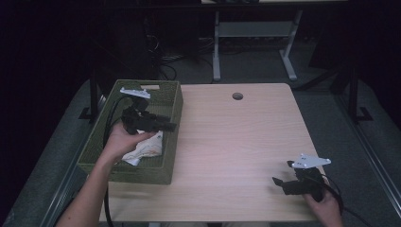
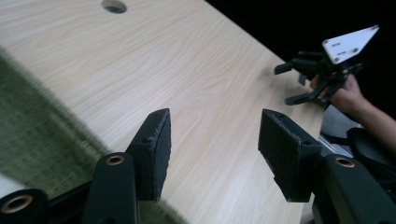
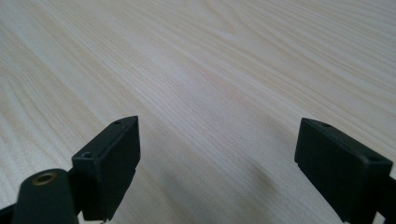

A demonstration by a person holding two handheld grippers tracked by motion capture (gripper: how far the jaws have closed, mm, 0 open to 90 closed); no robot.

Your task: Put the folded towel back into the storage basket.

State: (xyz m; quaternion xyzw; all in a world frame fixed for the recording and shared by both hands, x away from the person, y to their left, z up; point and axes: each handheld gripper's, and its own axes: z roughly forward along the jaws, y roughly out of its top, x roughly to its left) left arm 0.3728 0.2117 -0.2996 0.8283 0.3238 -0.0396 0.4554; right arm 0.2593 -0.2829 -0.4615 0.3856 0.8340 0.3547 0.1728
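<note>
crumpled white and tan wrapper lying inside the green woven basket at the light wooden bench's left edge, left gripper above it with jaws apart, right gripper low over the bench's near right corner, jaws wide apart and empty

An olive-green woven basket holding crumpled white paper sits on the pale, wood-grained table.

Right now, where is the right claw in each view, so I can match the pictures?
High view: right claw at the table's near right corner, open.
Left gripper view: upper right, beyond the table edge.
Right gripper view: its own black jaws rise from the bottom.
Shared landmark: the light wood table.
</note>
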